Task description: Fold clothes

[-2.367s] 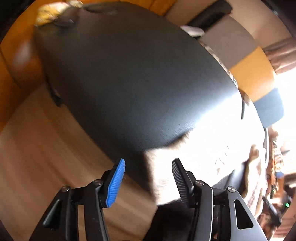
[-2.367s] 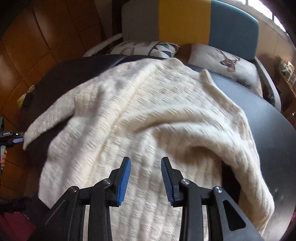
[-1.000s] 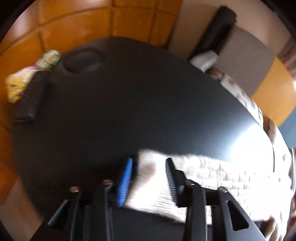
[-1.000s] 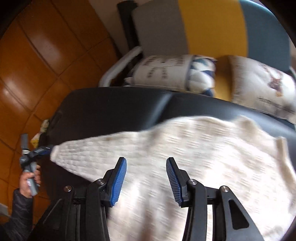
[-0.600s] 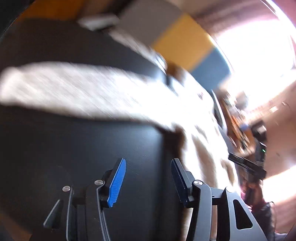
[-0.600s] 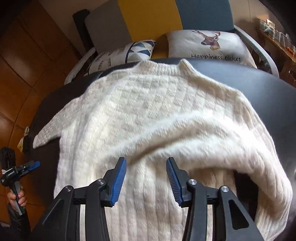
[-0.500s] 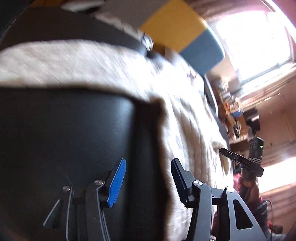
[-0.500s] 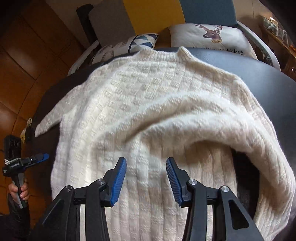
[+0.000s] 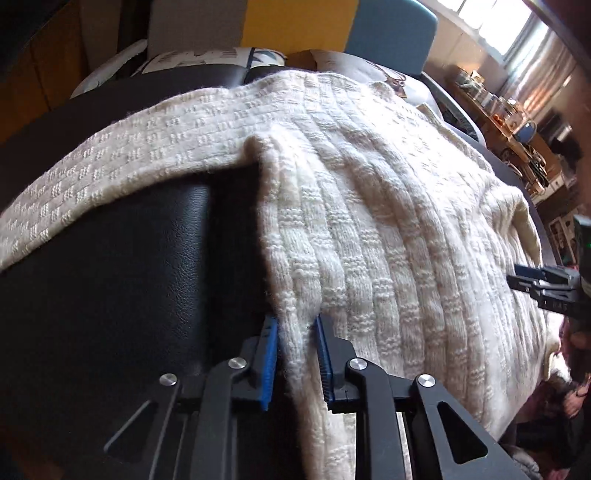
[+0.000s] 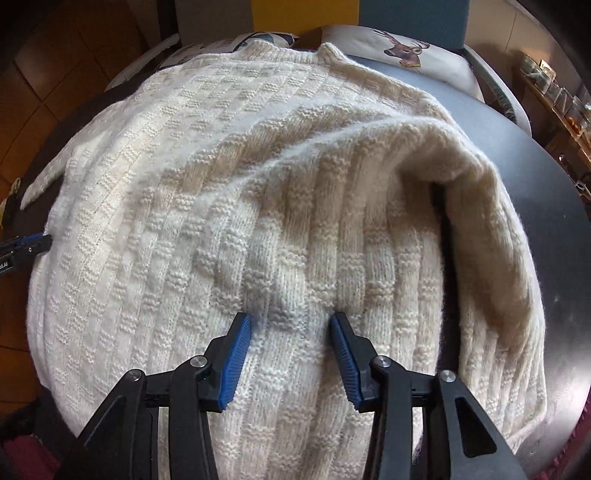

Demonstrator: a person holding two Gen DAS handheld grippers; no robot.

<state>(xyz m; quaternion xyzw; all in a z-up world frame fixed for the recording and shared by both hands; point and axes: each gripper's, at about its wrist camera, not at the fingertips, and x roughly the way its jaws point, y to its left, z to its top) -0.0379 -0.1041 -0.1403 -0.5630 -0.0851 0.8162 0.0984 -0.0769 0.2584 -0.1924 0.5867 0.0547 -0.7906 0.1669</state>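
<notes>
A round black table fills the space ahead of both grippers, and nearly all of its top is covered by a cream knitted sweater spread flat, its neckline at the far edge from the right gripper. Bare tabletop shows only as a broad strip to the right of the right gripper and, in the left wrist view, as a dark patch left of the left gripper under the outstretched sleeve. On the right-hand side the sweater's edge is doubled over into a thick fold with a dark gap beneath it. Beyond the table's far rim stands a sofa with grey, yellow and blue panels, carrying a deer-print cushion; a cluttered shelf lies far right.

The left gripper has its jaws drawn narrow, pinching the sweater's side edge just where knit meets bare table. The right gripper hovers over the sweater's lower body with its jaws wide apart, the knit bulging between them but not clamped.
</notes>
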